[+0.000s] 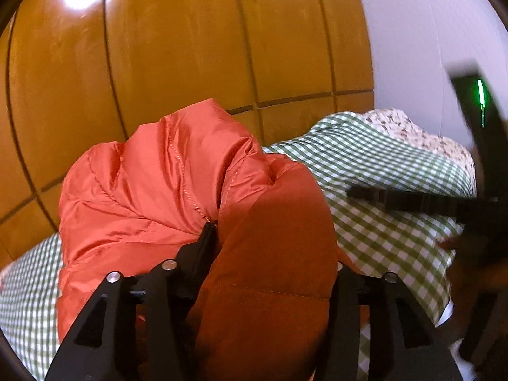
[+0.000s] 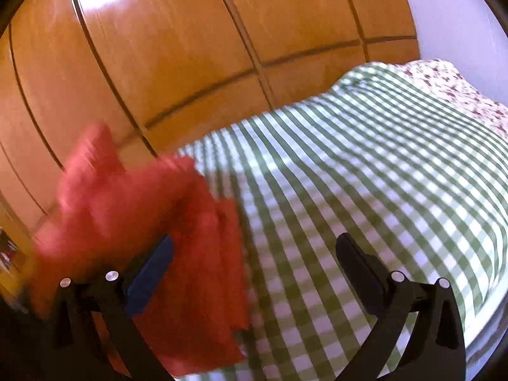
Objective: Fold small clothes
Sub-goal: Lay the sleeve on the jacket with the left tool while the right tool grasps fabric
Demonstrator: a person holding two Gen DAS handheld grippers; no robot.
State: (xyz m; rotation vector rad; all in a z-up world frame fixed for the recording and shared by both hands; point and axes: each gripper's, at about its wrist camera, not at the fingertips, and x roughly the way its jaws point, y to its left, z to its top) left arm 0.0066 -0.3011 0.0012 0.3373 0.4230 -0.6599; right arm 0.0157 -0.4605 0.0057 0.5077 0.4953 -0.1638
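- The orange quilted jacket (image 1: pixel 177 190) lies bunched on the bed (image 1: pixel 381 165), on the green-and-white checked sheet, near the edge that faces the wooden wardrobe doors (image 1: pixel 190 31).
- The left gripper (image 1: pixel 273 247) has a thick padded roll of the jacket, perhaps a sleeve, bulging up between its jaws. One finger shows at the seam; the other is buried behind the fabric, so I cannot tell whether the pads press on it or merely stand around it.
- The right gripper (image 2: pixel 254 273) has its jaws wide apart and empty, over the bare sheet just beside the jacket's near edge. That view is blurred.
- My reading: one fold is being laid down, and the padding is puffy and slippery, so it will likely spring back.
- To do it well, I would lower the fold flat onto the body of the jacket before letting go, then press along the crease.
- The free right gripper could pin the near edge so the pile does not slide toward the bed's edge.
- Align the seams first; a skewed fold on quilting rarely settles.
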